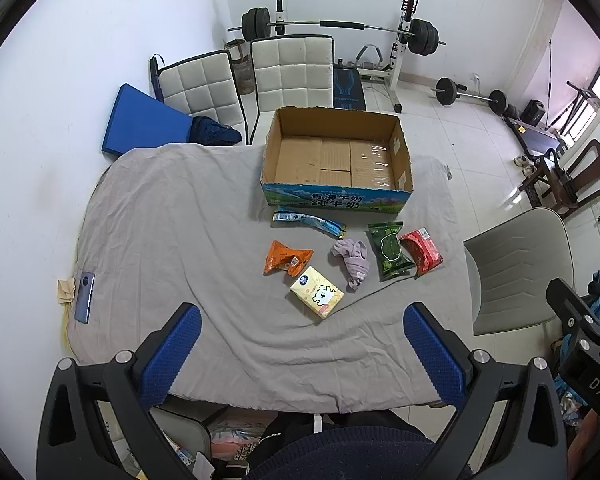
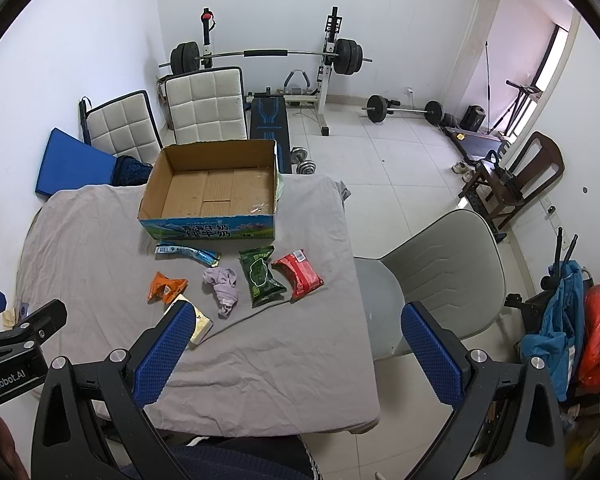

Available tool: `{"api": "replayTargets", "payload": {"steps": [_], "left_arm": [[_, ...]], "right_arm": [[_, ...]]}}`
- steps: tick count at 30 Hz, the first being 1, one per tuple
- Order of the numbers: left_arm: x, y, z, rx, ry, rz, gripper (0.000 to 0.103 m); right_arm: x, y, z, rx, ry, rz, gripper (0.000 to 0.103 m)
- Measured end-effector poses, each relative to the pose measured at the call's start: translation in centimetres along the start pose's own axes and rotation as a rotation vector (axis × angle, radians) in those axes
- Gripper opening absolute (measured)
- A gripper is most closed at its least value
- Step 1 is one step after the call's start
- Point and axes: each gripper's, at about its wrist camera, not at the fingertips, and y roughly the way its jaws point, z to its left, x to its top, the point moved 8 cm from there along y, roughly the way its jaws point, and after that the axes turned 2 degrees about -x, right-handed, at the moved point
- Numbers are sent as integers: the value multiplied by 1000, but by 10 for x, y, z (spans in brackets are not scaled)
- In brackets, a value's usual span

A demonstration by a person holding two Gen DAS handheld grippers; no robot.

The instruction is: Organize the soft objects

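Left gripper (image 1: 302, 316) – black frame, blue textured pads, silver screws, navy knit sleeve, "DAS" marking

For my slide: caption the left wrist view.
Open left gripper hovers before six soft items and an empty cardboard box on a grey-clothed table.

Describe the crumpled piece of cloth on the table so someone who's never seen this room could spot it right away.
Find the open cardboard box at the far side of the grey-covered table. In front of it lie several packets, and the pale lilac cloth sits among them, between the orange packet and the dark green packet. It is the only item that is bunched fabric rather than shiny packaging.
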Motion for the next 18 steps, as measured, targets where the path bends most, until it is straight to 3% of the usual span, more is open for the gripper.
{"api": "replayTargets", "payload": {"steps": [12,18], "left_arm": [[3,7,1,5,-14,7,103],[11,44,7,-6,-83,39,103]], "right_arm": [[6,11,5,16,-19,9,103],[6,41,9,32,-26,42,103]]}}
